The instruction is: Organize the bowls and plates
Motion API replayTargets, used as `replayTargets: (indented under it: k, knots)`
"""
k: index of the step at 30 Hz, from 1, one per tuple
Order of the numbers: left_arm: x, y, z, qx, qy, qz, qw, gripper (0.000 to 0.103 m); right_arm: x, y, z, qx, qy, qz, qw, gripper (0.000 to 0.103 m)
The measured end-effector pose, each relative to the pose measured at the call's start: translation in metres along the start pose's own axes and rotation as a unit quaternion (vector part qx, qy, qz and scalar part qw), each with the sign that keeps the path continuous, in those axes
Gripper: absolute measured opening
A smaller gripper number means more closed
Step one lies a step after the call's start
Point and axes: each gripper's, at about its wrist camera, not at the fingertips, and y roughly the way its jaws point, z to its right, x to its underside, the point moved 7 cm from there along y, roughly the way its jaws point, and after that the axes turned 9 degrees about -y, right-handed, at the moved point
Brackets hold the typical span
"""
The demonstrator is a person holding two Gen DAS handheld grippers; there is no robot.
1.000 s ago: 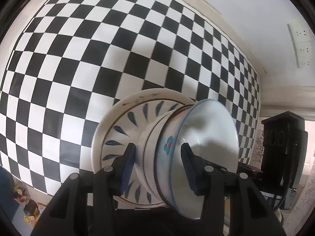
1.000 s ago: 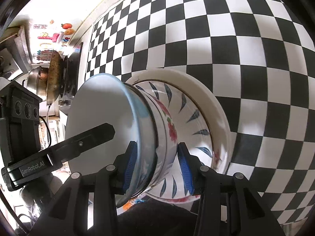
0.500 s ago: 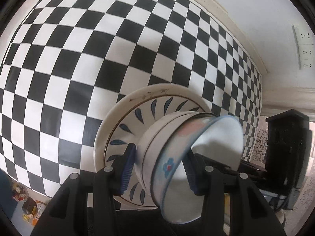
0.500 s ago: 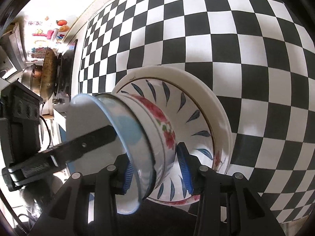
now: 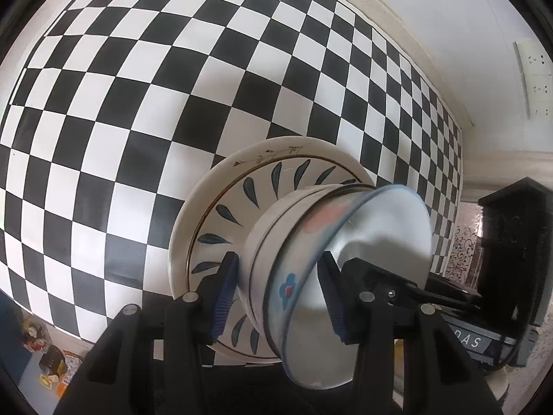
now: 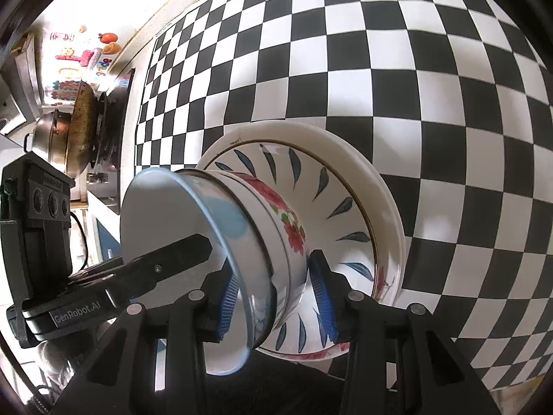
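A stack stands on the checkered cloth: a white plate with blue leaf marks (image 5: 228, 204) (image 6: 349, 186), a flowered white bowl (image 5: 273, 221) (image 6: 276, 214) on it, and a blue-rimmed white bowl (image 5: 373, 235) (image 6: 166, 214) nested on top. My left gripper (image 5: 280, 290) straddles the two bowls from one side, jaws spread around their rims. My right gripper (image 6: 274, 294) straddles them from the opposite side, jaws also spread. Each gripper's finger reaches over the top bowl in the other's view. I cannot tell whether the pads touch the bowls.
The black-and-white checkered cloth (image 5: 138, 103) covers the table up to a white wall with sockets (image 5: 535, 79). A stove with a wok and pots (image 6: 83, 128) stands beyond the table's end. Small packets (image 5: 52, 366) lie below the table edge.
Both grippers have pulled back and down a little along the stack. The top bowl's tilt has shifted slightly. The stack stays on the plate.
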Motion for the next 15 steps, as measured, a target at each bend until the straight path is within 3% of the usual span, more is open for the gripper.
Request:
replayTargets:
  k: [2,5,9,15]
  knots:
    - [0.001,-0.002,0.0,-0.007,0.002,0.005,1.0,0.043,0.001,-0.002,-0.003,0.01,-0.002,0.006,1.0,0.043]
    - [0.001,-0.014,-0.002,-0.048,0.015,0.039,0.998,0.043,0.002,-0.008,-0.007,0.025,-0.006,0.016,1.0,0.043]
    - [0.001,-0.042,-0.004,-0.101,0.035,0.094,0.9898,0.047,0.004,-0.024,-0.012,0.073,-0.019,0.034,0.997,0.043]
    - [0.011,-0.067,-0.003,-0.131,0.061,0.137,0.98,0.047,0.013,-0.057,-0.029,0.137,-0.042,0.077,0.987,0.043]
